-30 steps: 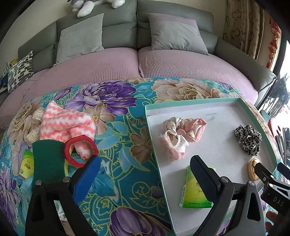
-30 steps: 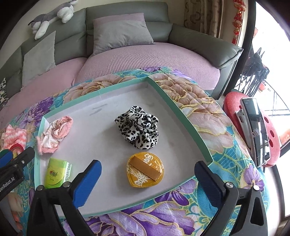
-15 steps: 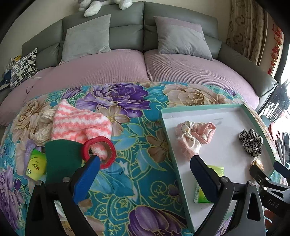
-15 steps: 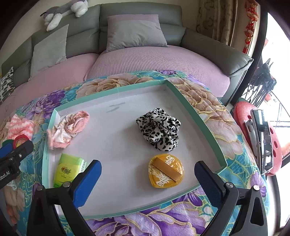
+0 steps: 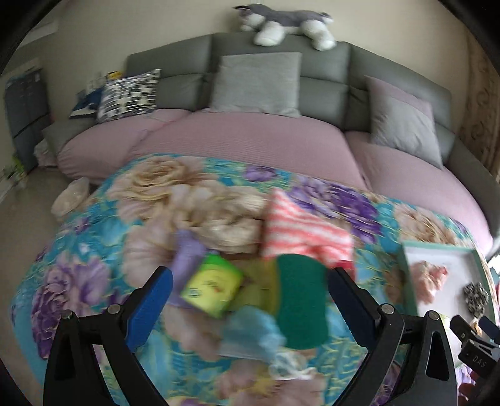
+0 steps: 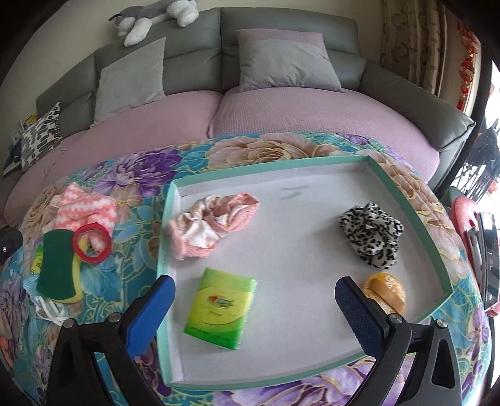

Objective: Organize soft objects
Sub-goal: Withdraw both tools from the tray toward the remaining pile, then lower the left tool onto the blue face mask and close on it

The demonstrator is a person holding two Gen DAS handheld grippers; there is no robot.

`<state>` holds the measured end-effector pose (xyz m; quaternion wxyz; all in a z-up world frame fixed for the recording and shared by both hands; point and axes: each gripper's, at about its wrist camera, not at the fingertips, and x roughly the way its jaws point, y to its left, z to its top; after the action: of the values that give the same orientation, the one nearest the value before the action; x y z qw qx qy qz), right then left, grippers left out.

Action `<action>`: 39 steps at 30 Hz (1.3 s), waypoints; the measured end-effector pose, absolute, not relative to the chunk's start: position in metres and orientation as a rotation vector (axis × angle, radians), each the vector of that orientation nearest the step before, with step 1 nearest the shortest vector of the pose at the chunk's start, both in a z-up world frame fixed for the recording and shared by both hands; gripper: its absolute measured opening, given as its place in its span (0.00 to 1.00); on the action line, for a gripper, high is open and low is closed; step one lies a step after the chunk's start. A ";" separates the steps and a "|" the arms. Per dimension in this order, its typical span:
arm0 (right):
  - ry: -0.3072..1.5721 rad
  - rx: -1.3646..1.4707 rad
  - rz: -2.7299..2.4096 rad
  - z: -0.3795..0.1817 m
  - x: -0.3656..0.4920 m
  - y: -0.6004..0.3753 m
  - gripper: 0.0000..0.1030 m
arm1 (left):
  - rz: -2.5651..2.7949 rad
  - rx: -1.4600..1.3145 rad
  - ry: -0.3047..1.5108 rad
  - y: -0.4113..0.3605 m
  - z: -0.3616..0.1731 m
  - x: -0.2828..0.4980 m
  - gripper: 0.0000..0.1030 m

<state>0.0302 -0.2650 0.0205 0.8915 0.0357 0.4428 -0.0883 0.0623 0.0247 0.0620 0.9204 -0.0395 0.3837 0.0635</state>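
My left gripper (image 5: 250, 299) is open above a blurred pile on the floral cloth: a green tissue pack (image 5: 212, 289), a dark green sponge (image 5: 301, 299) and a pink striped knit cloth (image 5: 304, 232). My right gripper (image 6: 254, 307) is open over the front of the green-rimmed tray (image 6: 165, 225). In the tray lie a pink scrunchie (image 6: 212, 223), a leopard scrunchie (image 6: 372, 234), a green tissue pack (image 6: 220, 307) and an orange packet (image 6: 386, 290). Left of the tray lie the sponge (image 6: 57, 265), a red ring (image 6: 93, 243) and the knit cloth (image 6: 86, 204).
A round grey sofa with a pink seat (image 6: 281, 115) and cushions curves behind the table. A plush toy (image 5: 284, 23) lies on its back. A red stool with a phone (image 6: 487, 256) stands at the right. A white crumpled bag (image 6: 48, 309) lies near the sponge.
My left gripper has swung left from the tray to the pile with the sponge and tissue pack, and its view is blurred. My right gripper has shifted left over the tray. Both stay open.
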 end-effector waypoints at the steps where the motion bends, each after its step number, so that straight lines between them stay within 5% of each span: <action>1: 0.919 0.069 -0.168 0.020 0.032 -0.257 1.00 | 0.157 -0.097 0.785 0.038 0.063 0.060 0.97; 19: 0.964 -0.056 0.022 0.002 0.055 -0.139 1.00 | 0.272 -0.344 0.762 0.146 0.041 0.045 0.97; 39: 0.969 -0.078 0.019 0.001 0.056 -0.131 1.00 | 0.174 -0.331 0.812 0.129 0.026 0.055 0.97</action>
<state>0.0555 -0.1306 0.0007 0.8842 -0.0374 0.4656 0.0090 0.0549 0.1292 0.0257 0.9017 -0.1601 0.3927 0.0842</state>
